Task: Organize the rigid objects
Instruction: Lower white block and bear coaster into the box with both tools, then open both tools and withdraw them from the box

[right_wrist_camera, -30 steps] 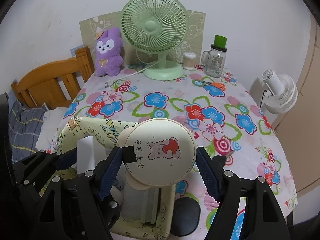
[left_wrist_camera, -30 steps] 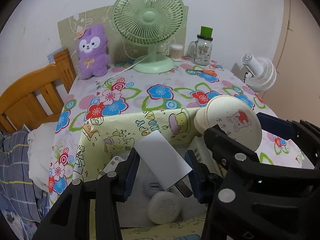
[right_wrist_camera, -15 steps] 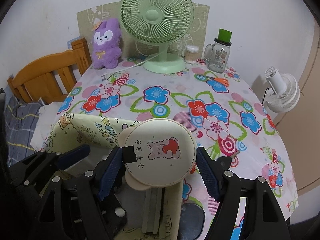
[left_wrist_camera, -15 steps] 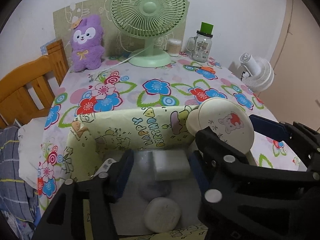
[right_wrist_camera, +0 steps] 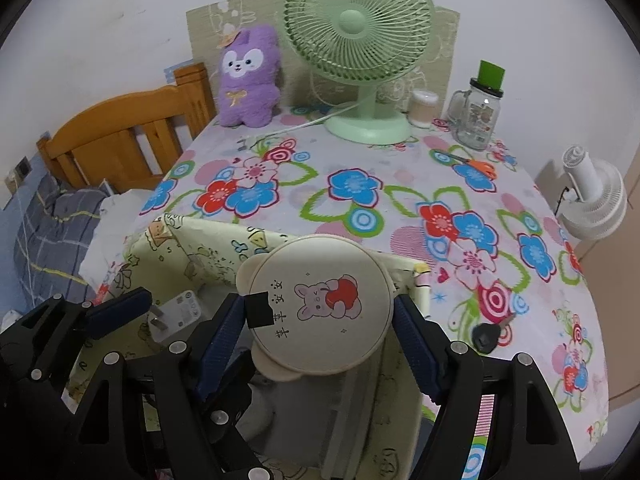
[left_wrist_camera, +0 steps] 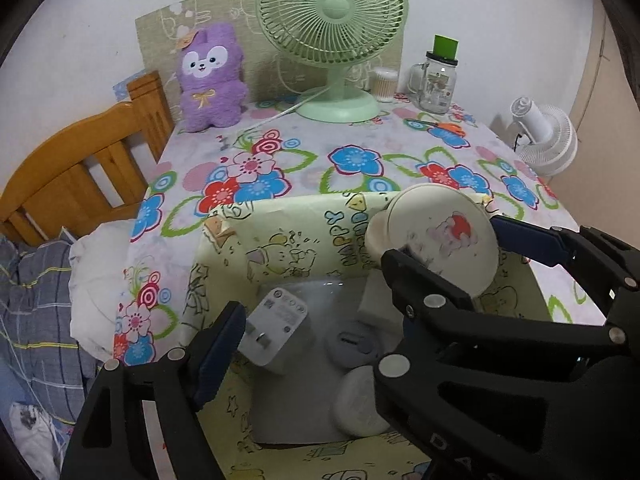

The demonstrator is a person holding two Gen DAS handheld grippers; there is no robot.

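Placing into the box (left_wrist_camera: 280, 248), disc (right_wrist_camera: 320, 312) next.
Left tool (left_wrist_camera: 312, 344) spread wide, empty, charger (left_wrist_camera: 276, 324) lying just ahead inside; right tool (right_wrist_camera: 320, 344) clamped on disc above box (needs lowering, then release).

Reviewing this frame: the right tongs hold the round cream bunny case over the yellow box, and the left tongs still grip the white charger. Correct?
Not quite. The left tongs are open and empty; the white charger lies inside the yellow box, as the left wrist view shows. The right tongs do hold the round cream bunny case over it.
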